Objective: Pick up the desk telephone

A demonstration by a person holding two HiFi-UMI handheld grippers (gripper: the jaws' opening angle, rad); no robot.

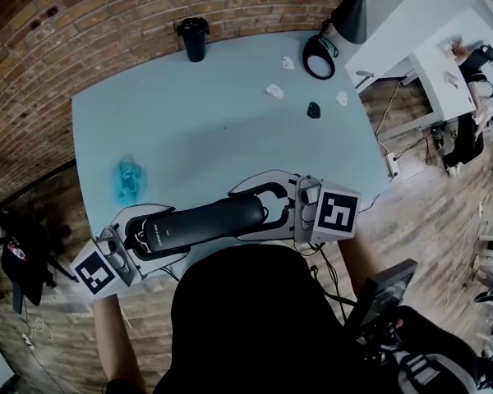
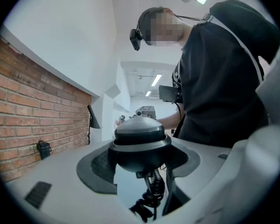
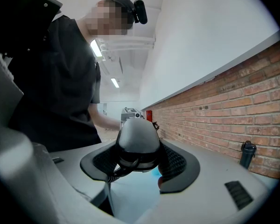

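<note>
Holding the black telephone handset point(image 1: 199, 222) level over the tabletop's point(image 1: 214, 121) near edge, the left gripper point(image 1: 141, 235) and right gripper point(image 1: 269, 207) each pinched one end between their jaws. Both needed to rise together, evenly, so the coiled cord point(image 2: 151, 190) hanging below did not tug it askew.

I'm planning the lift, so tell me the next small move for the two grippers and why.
Probably raise both grippers together, level. The left gripper and the right gripper are each shut on one end of the handset, near the front of the table, and its coiled cord dangles below, so a lopsided lift might twist it loose.
</note>
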